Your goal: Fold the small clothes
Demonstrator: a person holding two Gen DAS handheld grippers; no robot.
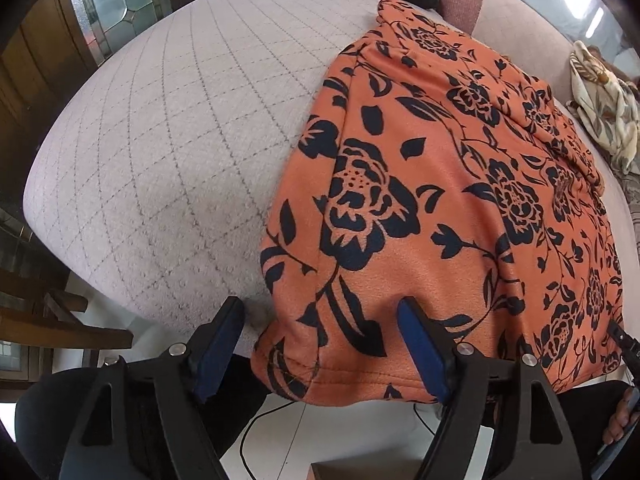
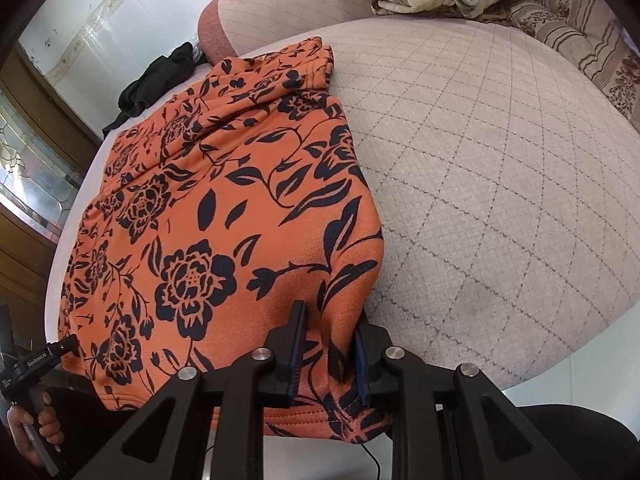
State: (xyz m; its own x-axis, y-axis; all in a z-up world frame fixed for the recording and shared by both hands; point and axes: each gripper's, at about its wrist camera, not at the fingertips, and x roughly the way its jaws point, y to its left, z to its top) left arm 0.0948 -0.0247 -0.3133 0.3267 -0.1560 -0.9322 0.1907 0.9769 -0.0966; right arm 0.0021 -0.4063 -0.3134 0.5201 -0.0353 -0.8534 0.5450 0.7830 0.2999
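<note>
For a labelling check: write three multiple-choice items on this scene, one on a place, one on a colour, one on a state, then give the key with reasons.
1. Where does the black garment lie?
A. at the far end of the bed, beyond the orange garment
B. on the floor
C. on top of the orange garment's near hem

2. What colour is the flower print on the orange garment?
A. white
B. dark navy-black
C. green

3. How does the right tool stand?
A. wide open above the bed
B. shut on nothing
C. shut on the near hem of the orange garment

Key: A, it is bunched past the orange garment's far edge; B, the roses and leaves are dark on orange; C, a fold of the hem is pinched between its pads, whereas the left tool stands open over the other corner.
</note>
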